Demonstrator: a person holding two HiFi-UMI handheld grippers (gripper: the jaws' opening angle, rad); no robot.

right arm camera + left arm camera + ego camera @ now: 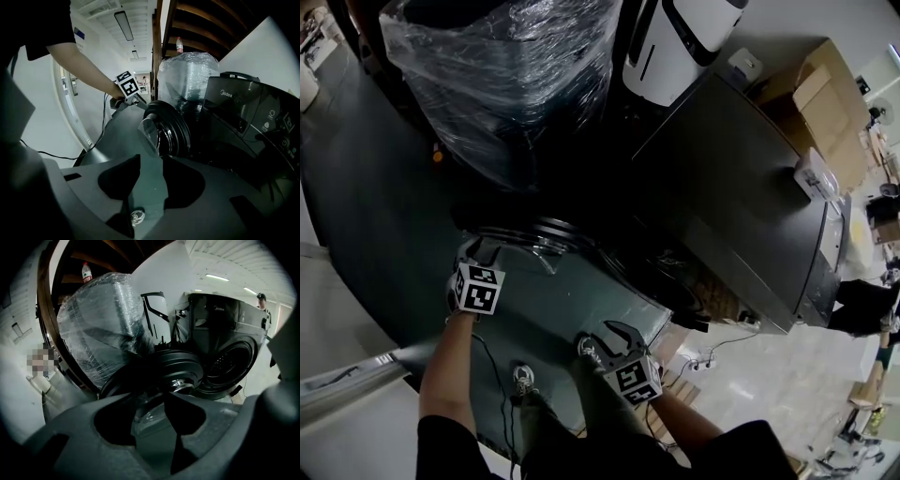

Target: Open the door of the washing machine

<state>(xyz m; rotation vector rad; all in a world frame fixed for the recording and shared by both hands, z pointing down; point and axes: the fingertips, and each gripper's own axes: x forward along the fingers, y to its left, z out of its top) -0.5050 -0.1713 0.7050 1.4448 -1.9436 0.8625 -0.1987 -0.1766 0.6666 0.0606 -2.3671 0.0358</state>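
Note:
The dark washing machine (741, 178) stands at the right, and its round door (546, 232) is swung out to the left. In the right gripper view the door (168, 129) shows edge-on with its glass bowl. My left gripper (483, 246) is at the door's outer rim; its jaws stand apart, with the door (161, 369) just ahead of them and nothing pressed between the pads. The drum opening (229, 364) shows behind. My right gripper (614, 330) hangs open over the floor in front of the machine, holding nothing.
A big object wrapped in clear plastic (506, 75) stands just behind the door. A white appliance (680, 37) and a cardboard box (816, 103) sit beyond the machine. A cable (492, 375) runs across the dark floor by my feet.

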